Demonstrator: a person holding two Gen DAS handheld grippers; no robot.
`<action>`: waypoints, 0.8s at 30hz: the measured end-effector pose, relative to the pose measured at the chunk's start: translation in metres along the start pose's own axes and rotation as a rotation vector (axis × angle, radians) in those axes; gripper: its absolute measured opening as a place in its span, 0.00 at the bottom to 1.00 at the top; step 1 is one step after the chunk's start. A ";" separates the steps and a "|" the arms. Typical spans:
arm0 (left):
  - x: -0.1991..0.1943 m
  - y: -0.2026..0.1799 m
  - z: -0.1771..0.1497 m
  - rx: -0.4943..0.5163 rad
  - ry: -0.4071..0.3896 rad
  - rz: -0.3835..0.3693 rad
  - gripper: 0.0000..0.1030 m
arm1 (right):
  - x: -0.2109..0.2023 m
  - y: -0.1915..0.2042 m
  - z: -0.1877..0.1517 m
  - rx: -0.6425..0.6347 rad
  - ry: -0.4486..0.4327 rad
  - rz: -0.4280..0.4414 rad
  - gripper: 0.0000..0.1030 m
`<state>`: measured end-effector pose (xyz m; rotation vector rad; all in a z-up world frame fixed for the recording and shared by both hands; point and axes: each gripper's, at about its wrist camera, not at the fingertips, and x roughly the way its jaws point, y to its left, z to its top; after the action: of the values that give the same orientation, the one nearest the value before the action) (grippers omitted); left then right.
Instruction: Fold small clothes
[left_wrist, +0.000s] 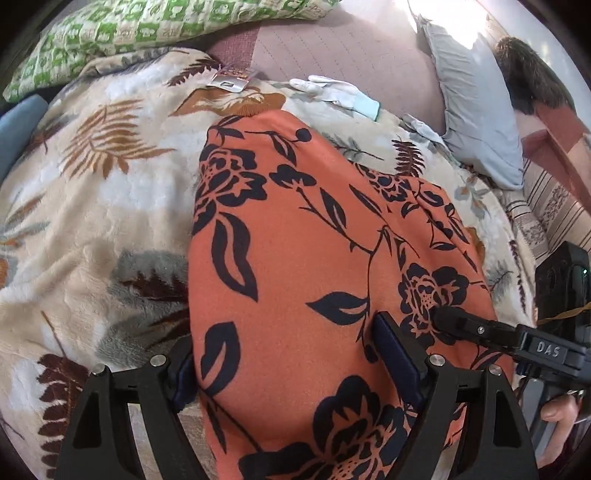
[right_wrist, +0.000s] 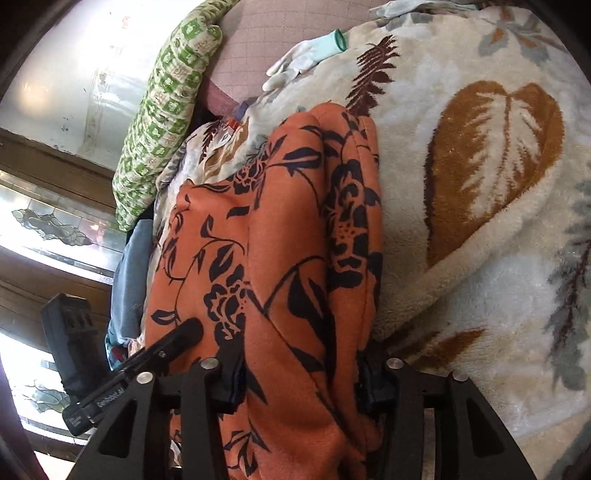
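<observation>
Left gripper and right gripper each straddle the orange black-flowered fleece garment.
Jaws stand apart, cloth between; close evenly on both edges before lifting.

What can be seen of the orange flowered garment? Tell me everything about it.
The orange garment is soft, fleecy-looking cloth printed with dark navy flowers, leaves and stems. It lies lengthwise on the cream leaf-patterned blanket, doubled over, with layered edges showing along one side in the right wrist view. Its near end sits between the fingers of the left gripper and the right gripper; the right gripper's finger also rests on it beside the left gripper. Its far end reaches toward a white glove.
</observation>
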<state>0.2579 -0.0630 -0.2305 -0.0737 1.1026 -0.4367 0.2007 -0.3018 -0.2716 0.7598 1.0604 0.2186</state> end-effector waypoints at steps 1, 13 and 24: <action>-0.001 -0.001 -0.002 0.001 -0.007 0.012 0.83 | 0.000 -0.001 0.001 0.007 0.003 0.003 0.51; -0.037 -0.019 -0.006 0.085 -0.122 0.190 0.82 | -0.038 0.022 0.004 -0.148 -0.090 -0.130 0.53; -0.090 -0.039 -0.023 0.190 -0.323 0.342 0.83 | -0.086 0.062 -0.033 -0.323 -0.263 -0.182 0.53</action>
<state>0.1916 -0.0613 -0.1542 0.2038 0.7325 -0.2102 0.1418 -0.2851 -0.1795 0.3860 0.8127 0.1255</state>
